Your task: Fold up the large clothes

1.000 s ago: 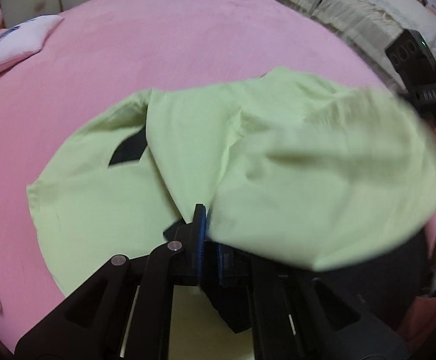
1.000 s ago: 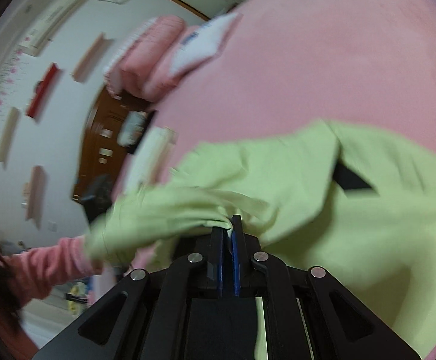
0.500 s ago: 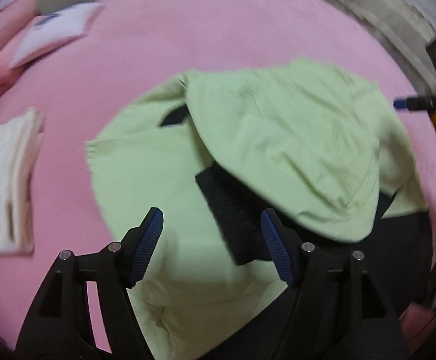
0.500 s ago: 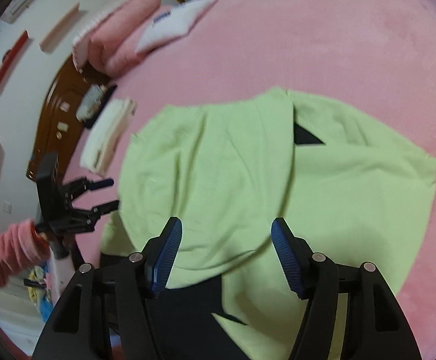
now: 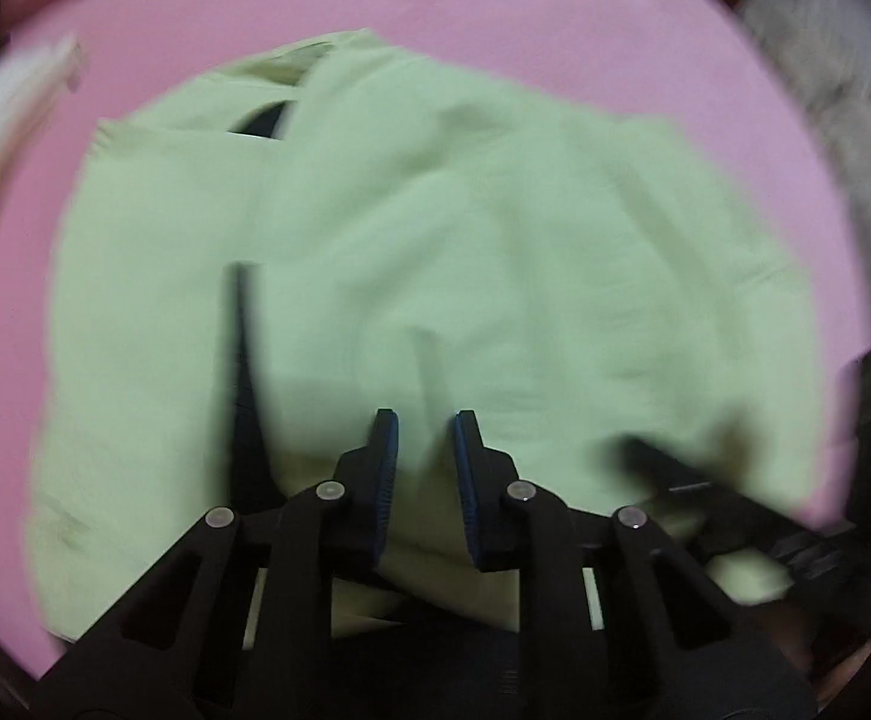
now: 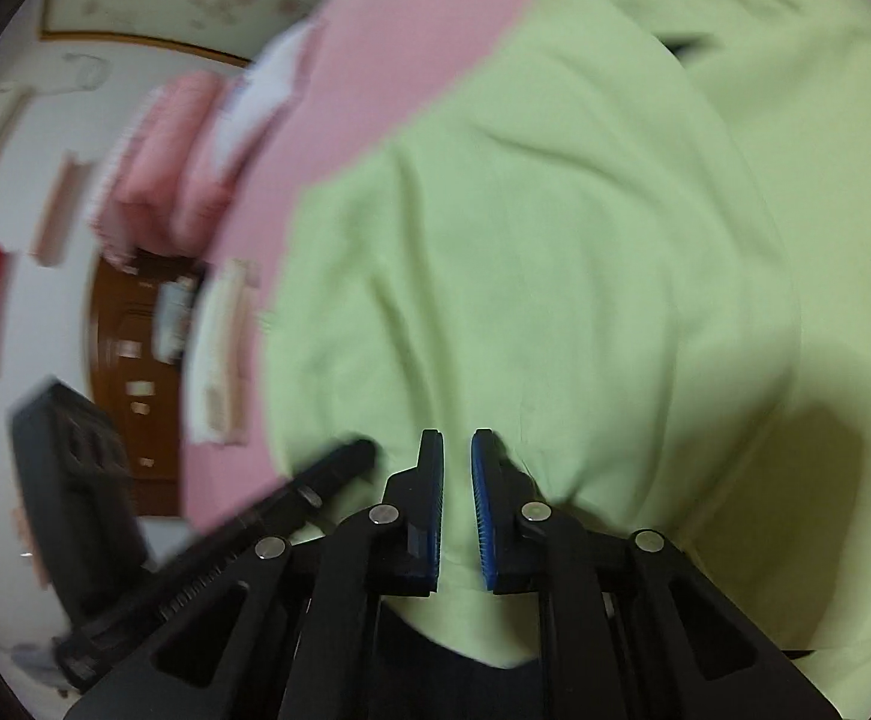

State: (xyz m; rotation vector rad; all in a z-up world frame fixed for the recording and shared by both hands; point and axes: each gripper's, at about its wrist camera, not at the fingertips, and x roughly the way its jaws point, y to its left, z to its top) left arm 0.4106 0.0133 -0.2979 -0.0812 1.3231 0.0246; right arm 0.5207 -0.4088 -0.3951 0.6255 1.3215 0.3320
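Observation:
A light green garment (image 5: pixel 465 240) lies spread and folded over on the pink bed (image 5: pixel 495 12). It also fills most of the right wrist view (image 6: pixel 555 240). A dark opening (image 5: pixel 261 120) shows at its far edge and a dark strip (image 5: pixel 243 390) shows near its front. My left gripper (image 5: pixel 425 414) hangs over the near part of the cloth; its jaws are closing, a narrow gap still shows, and nothing is pressed between the pads. My right gripper (image 6: pixel 456 432) stands over the near hem with its pads almost together. Whether cloth is pinched there I cannot tell. The view is blurred.
A folded white cloth (image 5: pixel 9 138) lies at the bed's left edge, also in the right wrist view (image 6: pixel 219 354). Pink pillows (image 6: pixel 165 168) and a white pillow (image 6: pixel 267 84) sit at the head. A wooden cabinet (image 6: pixel 129 360) stands beside the bed, grey bedding (image 5: pixel 843 90) far right.
Both grippers let go of the green cloth, which dropped folded over the garment. They then moved in over its near part and their jaws came back close together.

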